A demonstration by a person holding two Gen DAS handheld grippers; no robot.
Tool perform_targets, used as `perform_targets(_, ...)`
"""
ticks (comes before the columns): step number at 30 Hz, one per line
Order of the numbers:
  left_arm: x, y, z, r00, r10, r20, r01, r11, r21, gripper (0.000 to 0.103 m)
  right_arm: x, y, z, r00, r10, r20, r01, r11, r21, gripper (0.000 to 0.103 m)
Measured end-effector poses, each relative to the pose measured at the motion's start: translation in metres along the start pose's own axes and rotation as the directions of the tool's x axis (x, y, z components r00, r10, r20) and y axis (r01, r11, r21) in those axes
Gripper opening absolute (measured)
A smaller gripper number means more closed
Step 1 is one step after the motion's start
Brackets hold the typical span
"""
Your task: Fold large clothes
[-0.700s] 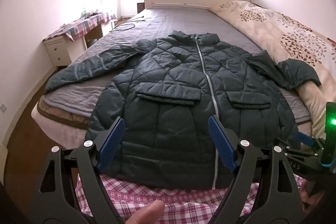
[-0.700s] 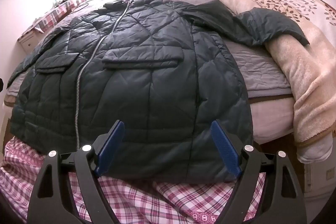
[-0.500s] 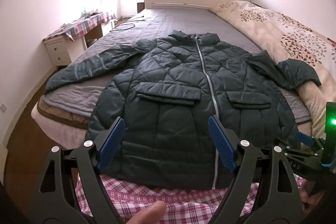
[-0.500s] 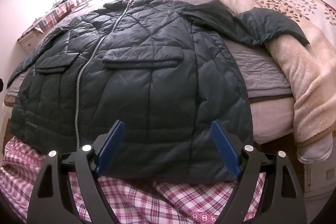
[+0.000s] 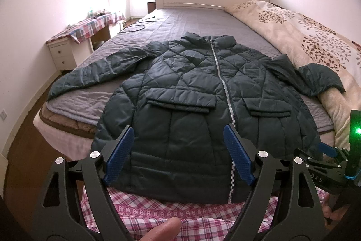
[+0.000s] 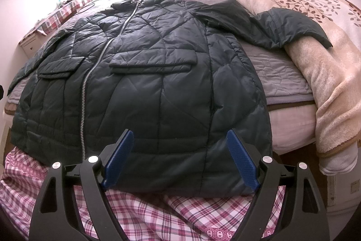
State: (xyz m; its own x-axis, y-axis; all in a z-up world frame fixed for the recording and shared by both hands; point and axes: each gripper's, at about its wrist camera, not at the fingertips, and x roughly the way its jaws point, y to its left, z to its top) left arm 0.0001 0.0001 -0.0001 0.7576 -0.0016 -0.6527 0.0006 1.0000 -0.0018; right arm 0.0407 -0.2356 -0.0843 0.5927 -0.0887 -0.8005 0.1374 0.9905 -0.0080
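Dark quilted jacket (image 5: 198,92) spread flat, zipped, front up on grey bed (image 5: 194,22), hem hanging over foot edge onto pink plaid cloth (image 5: 158,209); one sleeve draped on beige floral blanket (image 5: 300,37). Left gripper (image 5: 179,155) spread wide, holding nothing, just short of hem. Right gripper (image 6: 179,158) likewise spread, empty. Letters "DAS" legible on right gripper body in left view.

Grey-sheeted bed (image 5: 191,22); dark jacket (image 5: 203,105) spread flat; beige blanket (image 5: 304,37) alongside.
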Motion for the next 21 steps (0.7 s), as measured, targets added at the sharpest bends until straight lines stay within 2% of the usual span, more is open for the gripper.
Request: perform_targets(21, 0.0024, 0.0035, -0.0007, 1.0, -0.001, -0.012, 0.0, 1.0, -0.017, 0.081, 0.0004, -0.0004, 0.0006, 1.0, -0.003, 0.001, 0.003, 1.0, 0.004, 0.082)
